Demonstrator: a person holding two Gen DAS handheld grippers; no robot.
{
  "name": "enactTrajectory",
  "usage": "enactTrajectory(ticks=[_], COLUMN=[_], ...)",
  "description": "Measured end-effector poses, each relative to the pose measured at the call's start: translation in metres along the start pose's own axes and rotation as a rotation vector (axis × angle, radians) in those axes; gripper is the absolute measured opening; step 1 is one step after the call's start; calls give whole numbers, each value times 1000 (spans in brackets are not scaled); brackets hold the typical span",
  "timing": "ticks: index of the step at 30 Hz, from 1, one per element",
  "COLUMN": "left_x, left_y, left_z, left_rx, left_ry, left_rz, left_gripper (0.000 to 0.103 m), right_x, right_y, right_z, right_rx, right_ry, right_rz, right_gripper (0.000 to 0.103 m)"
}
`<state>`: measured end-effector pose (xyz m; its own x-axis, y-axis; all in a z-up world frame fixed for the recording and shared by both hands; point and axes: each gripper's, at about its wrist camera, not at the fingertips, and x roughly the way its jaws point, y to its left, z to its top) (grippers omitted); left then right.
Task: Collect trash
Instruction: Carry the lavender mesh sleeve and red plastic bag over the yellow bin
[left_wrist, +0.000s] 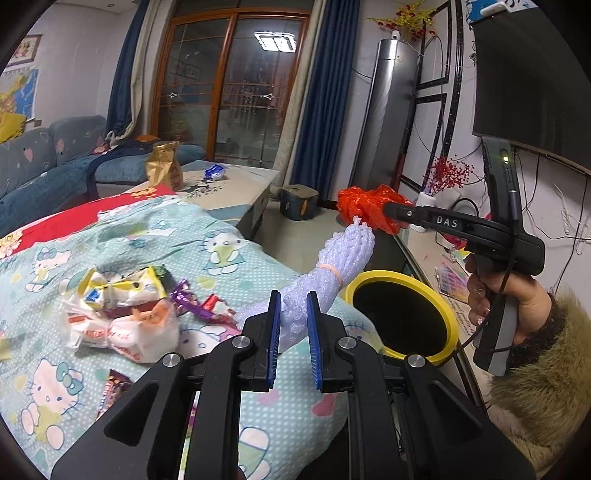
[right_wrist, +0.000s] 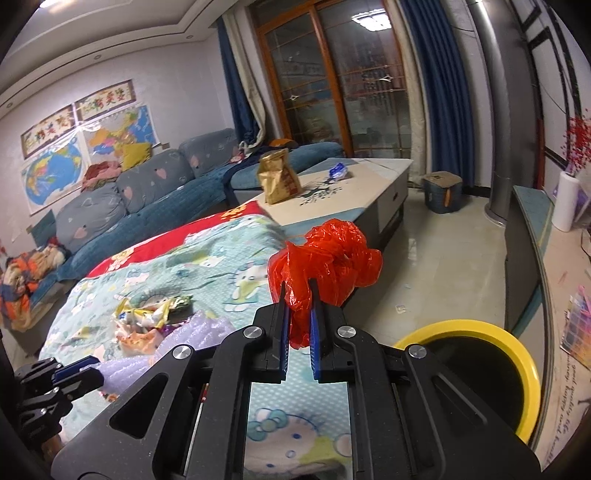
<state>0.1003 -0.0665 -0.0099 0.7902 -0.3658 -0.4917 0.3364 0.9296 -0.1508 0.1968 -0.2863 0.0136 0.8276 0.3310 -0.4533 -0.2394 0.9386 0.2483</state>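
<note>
My left gripper (left_wrist: 293, 306) is shut on a long roll of pale purple bubble wrap (left_wrist: 343, 254) that sticks up and to the right, toward the yellow-rimmed black bin (left_wrist: 402, 280). My right gripper (right_wrist: 298, 295) is shut on a crumpled red plastic bag (right_wrist: 332, 258), held in the air left of the same bin (right_wrist: 476, 328). In the left wrist view the right gripper (left_wrist: 386, 208) and the red bag (left_wrist: 365, 206) hang above the bin. A heap of snack wrappers (left_wrist: 122, 314) lies on the cartoon-cat blanket (left_wrist: 207, 254); in the right wrist view the wrappers (right_wrist: 147, 317) lie left of the bubble wrap (right_wrist: 199, 332).
A coffee table (right_wrist: 369, 173) behind the blanket carries a gold paper bag (right_wrist: 277, 177) and a blue wrapper (right_wrist: 338, 170). A blue sofa (right_wrist: 155, 188) runs along the left. A TV stand (right_wrist: 532, 236) borders the bin on the right, and a small dark bin (right_wrist: 441, 192) stands on the floor.
</note>
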Motion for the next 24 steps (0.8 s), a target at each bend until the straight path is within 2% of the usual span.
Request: enactTrajectory(ticks=[24], left_x=[53], left_y=[-55], left_z=[8], left_rx=[74], left_ry=[48], left_rz=[-64], left_gripper=[14], right_x=[-28], right_y=[-85], right_z=[-30], right_rx=[126], right_ry=[18], right_rz=[-106], right_gripper=[6])
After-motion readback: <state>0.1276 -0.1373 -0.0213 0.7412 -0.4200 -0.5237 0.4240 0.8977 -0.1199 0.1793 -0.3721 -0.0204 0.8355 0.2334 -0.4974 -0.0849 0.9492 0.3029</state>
